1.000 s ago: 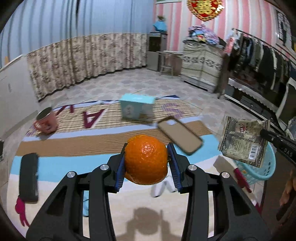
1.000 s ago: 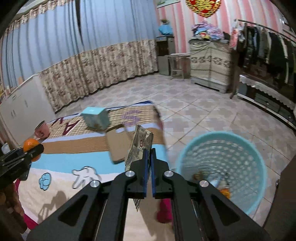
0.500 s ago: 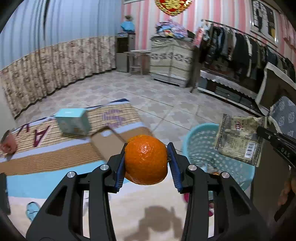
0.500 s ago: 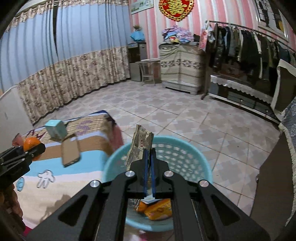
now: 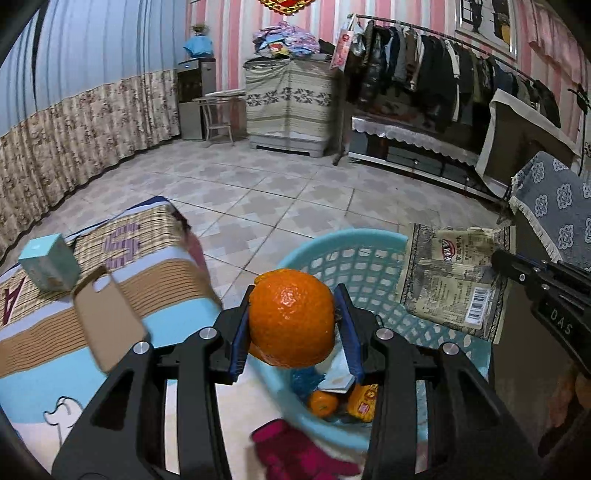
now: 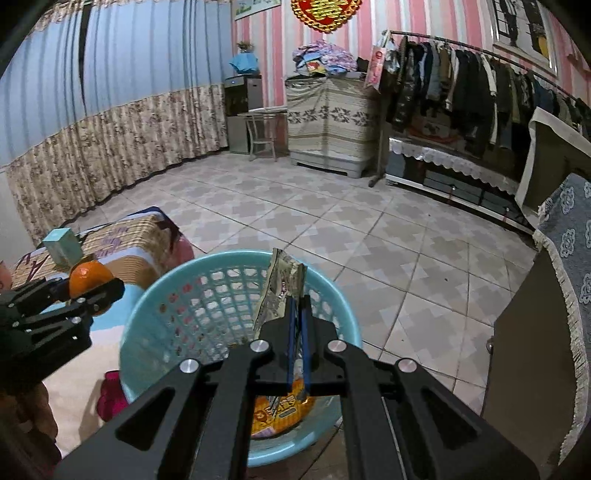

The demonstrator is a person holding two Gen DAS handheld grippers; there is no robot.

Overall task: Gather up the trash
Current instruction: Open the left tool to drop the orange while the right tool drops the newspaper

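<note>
Room w/ pink striped wall, blue curtain, grey patterned floor tiles point(image 6: 369, 236), long rack of dark clothes point(image 6: 461, 88) at right. Red-and-gold round wall charm point(image 6: 325, 13) up top, sign on it too small to read. Low striped cartoon-print cloth mat point(image 5: 110, 291) at left, big purple "S" on it, part of an "A" at the edge. On mat: small light-blue cardboard box point(image 5: 50, 264) and flat brown phone case point(image 5: 110, 321), close together.

Round light-blue plastic mesh basket point(image 6: 177, 306) on floor just beside mat. Inside: small orange fruit point(image 5: 323, 402), yellow-orange snack bags point(image 6: 282, 410), blue wrapper bits. Dark-pink glove point(image 5: 295, 450) by basket foot.

Left gripper point(image 5: 291, 325) clamped on big round orange point(image 5: 291, 317), held over near rim of basket. Right gripper point(image 6: 295, 325) pinched tight on crumpled grey-tan foil snack wrapper point(image 6: 282, 291), held above basket opening. Wrapper: red logo, barcode, small print not readable. "DAS" on right gripper body in left view.
</note>
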